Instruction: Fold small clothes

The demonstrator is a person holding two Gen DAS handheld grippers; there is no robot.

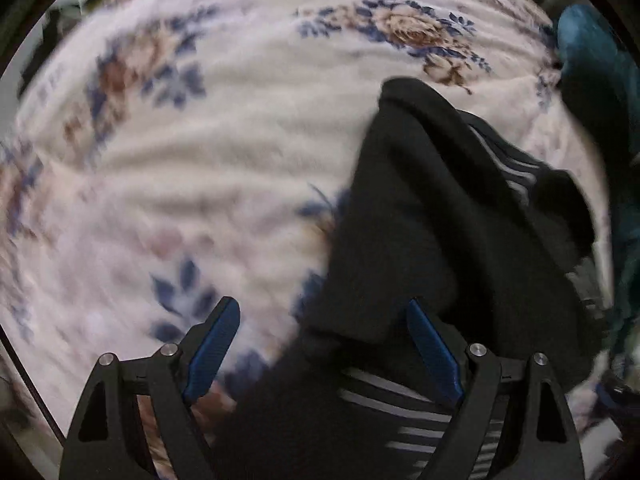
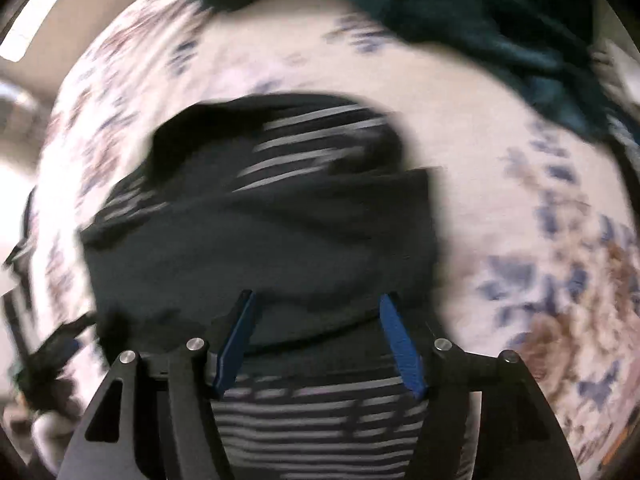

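A small black garment with grey stripes (image 1: 432,208) lies bunched on the floral blanket (image 1: 200,152). My left gripper (image 1: 322,312) is open just above it, its blue pads (image 1: 214,348) wide apart, the right finger over the cloth and the left finger over the blanket. In the right wrist view the same garment (image 2: 260,216) lies partly folded over itself, its striped part showing at top and bottom. My right gripper (image 2: 318,304) is open above the garment's near edge and holds nothing. Both views are blurred by motion.
A dark teal cloth (image 2: 480,20) lies piled at the far edge of the blanket (image 2: 500,200); it also shows at the right edge of the left wrist view (image 1: 592,72). The other gripper's dark parts (image 2: 52,344) show at the left.
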